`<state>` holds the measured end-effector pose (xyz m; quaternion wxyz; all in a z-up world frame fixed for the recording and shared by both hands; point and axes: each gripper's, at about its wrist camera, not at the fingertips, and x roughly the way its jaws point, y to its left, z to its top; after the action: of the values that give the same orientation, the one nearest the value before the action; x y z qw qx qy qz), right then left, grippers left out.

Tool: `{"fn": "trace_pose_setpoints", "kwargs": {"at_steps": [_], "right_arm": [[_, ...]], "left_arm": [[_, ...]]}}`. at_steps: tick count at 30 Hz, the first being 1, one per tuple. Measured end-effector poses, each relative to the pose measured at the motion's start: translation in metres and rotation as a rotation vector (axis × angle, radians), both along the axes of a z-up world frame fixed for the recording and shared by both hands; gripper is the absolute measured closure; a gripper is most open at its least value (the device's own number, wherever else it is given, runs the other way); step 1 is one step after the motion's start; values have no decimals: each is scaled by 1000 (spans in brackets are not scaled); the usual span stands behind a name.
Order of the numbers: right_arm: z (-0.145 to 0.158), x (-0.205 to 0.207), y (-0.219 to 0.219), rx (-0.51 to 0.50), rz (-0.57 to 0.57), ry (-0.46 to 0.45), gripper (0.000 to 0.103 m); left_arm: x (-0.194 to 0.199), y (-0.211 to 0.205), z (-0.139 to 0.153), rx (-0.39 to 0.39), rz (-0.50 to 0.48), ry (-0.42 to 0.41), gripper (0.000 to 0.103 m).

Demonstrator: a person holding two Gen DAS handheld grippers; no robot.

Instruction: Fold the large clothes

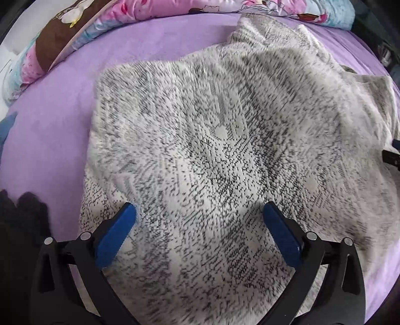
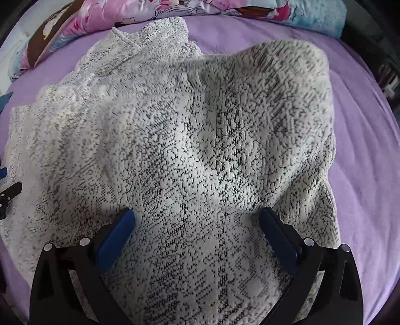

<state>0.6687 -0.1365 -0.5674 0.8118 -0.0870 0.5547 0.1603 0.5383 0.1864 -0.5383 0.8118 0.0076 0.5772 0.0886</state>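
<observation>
A large white-and-black speckled knit sweater (image 1: 225,140) lies rumpled on a purple bed sheet (image 1: 50,140). My left gripper (image 1: 200,212) is open just above the sweater's near part, blue pads (image 1: 117,232) wide apart, holding nothing. In the right wrist view the same sweater (image 2: 187,140) fills the middle, with a raised fold at the far right. My right gripper (image 2: 197,217) is open over the sweater's near part, blue pads (image 2: 277,237) wide apart, empty. The right gripper's tip shows at the right edge of the left wrist view (image 1: 392,155); the left gripper's tip shows at the left edge of the right wrist view (image 2: 10,192).
Pink, blue and brown patterned pillows (image 1: 62,32) lie along the far edge of the bed; they also show in the right wrist view (image 2: 225,10). Bare purple sheet (image 2: 362,150) lies right of the sweater. A dark object (image 1: 22,212) sits at the left near edge.
</observation>
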Motion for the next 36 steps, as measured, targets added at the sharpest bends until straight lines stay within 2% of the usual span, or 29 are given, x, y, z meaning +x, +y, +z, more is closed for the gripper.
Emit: {"fn": "trace_pose_setpoints", "kwargs": {"at_steps": [3, 7, 10, 12, 15, 19, 22, 26, 29, 33, 36], "right_arm": [[36, -10, -9, 88, 4, -42, 6], [55, -39, -18, 78, 10, -68, 6], [31, -51, -19, 68, 12, -5, 6], [2, -64, -20, 34, 32, 1, 6], [-22, -58, -21, 30, 32, 17, 5], [-20, -45, -15, 9, -12, 65, 5], [3, -34, -17, 38, -1, 96, 5], [41, -27, -52, 108, 5, 42, 6], [48, -17, -87, 138, -40, 35, 6], [25, 3, -131, 225, -131, 130, 6], [5, 16, -141, 231, -101, 176, 6]], "left_arm": [[-16, 13, 34, -49, 49, -60, 6], [-47, 21, 45, -47, 84, -73, 6], [-66, 19, 24, -15, 92, -50, 6], [-75, 24, 2, -42, 105, -21, 4], [-66, 38, -17, -112, 142, 12, 4], [-64, 43, -14, -141, 189, 11, 4], [-66, 53, 7, -171, 181, 8, 6], [-70, 82, 43, -295, 179, -85, 6], [-74, 106, 52, -358, 142, -130, 6], [-67, 153, 35, -467, 179, -119, 6], [-60, 170, 10, -537, 189, -69, 6]]}}
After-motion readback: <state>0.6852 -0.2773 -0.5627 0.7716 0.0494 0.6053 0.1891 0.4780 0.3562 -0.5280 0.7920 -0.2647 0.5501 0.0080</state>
